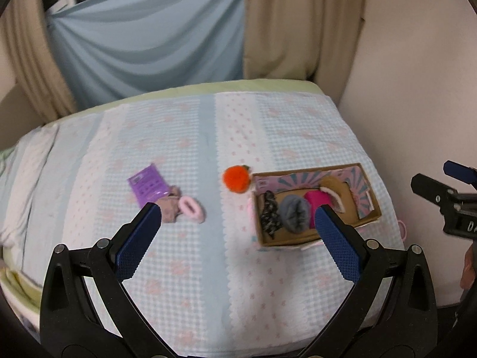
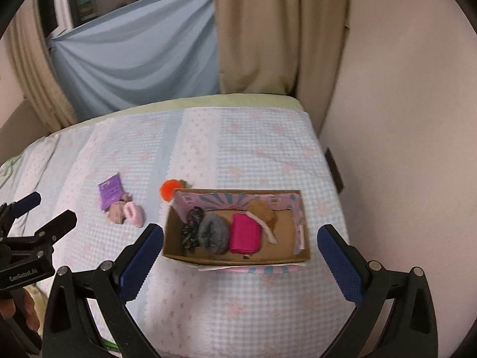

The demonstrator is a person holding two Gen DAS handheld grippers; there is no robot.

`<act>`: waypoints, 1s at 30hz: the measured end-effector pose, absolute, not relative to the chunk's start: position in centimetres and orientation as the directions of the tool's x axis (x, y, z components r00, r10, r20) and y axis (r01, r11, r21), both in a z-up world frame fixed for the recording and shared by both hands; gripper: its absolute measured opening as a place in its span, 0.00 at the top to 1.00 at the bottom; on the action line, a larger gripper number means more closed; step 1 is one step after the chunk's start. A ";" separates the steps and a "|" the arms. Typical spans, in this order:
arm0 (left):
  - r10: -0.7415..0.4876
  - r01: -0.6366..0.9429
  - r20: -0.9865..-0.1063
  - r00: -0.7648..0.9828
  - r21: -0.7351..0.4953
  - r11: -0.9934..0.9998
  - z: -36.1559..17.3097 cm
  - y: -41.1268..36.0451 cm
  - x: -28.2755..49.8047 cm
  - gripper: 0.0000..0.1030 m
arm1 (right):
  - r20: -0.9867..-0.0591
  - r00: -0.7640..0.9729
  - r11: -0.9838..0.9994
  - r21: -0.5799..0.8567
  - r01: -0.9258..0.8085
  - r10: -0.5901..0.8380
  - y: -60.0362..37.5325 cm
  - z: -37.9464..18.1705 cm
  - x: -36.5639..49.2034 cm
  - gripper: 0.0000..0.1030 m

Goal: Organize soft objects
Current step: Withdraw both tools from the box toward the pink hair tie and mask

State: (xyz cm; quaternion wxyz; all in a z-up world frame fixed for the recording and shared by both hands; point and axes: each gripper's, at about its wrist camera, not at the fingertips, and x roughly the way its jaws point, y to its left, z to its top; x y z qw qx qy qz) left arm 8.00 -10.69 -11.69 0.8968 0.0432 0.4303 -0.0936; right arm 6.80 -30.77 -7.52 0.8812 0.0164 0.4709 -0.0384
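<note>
Both tools hover above the bed (image 2: 253, 155), each angled down toward its checked blue-and-pink cover. The left tool (image 1: 237, 217) has its blue-padded fingers spread wide with nothing between them; in its own view one fingertip sits over the loose pile to the left, the other over the box's near edge. The right tool (image 2: 240, 238) is likewise released and empty, its fingers straddling the cardboard box (image 2: 235, 258) without touching it. The hands themselves are barely seen — only a sliver of skin at the edge of each view.

Inside the box, left to right, lie a dark patterned scrunchie (image 2: 190, 232), a grey fuzzy item (image 2: 213, 232), a bright pink pouch (image 2: 246, 234) and a tan piece with pale trim (image 2: 262, 213), packed side by side toward the left and middle.

Just outside the box's far left corner sits an orange pom-pom (image 2: 169, 189). Well apart to the left, a purple packet (image 2: 111, 192) lies against a beige soft item (image 2: 117, 212) and a pink fluffy scrunchie (image 2: 133, 213) — the three touching in one small cluster.
</note>
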 end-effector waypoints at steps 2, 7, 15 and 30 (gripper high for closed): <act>-0.110 0.175 -0.775 0.622 0.000 0.985 -11.7 -9.3 7.2 0.01 | -0.830 0.558 0.998 0.025 0.056 -0.011 -30.1 -7.7 7.0 0.00; -0.070 0.125 -0.760 0.646 0.014 0.992 -12.1 -5.4 5.7 0.01 | -0.816 0.575 0.996 0.085 0.023 0.056 -27.7 -8.3 7.6 0.00; -0.093 0.085 -0.761 0.642 -0.051 0.995 -14.6 1.7 8.3 0.01 | -0.794 0.600 0.995 0.086 -0.051 0.099 -20.5 -10.2 9.4 0.00; -0.248 0.180 -0.841 0.481 -0.182 0.967 -28.5 10.7 18.7 0.01 | -0.874 0.477 0.992 0.033 -0.123 0.088 -8.5 -24.5 15.1 0.00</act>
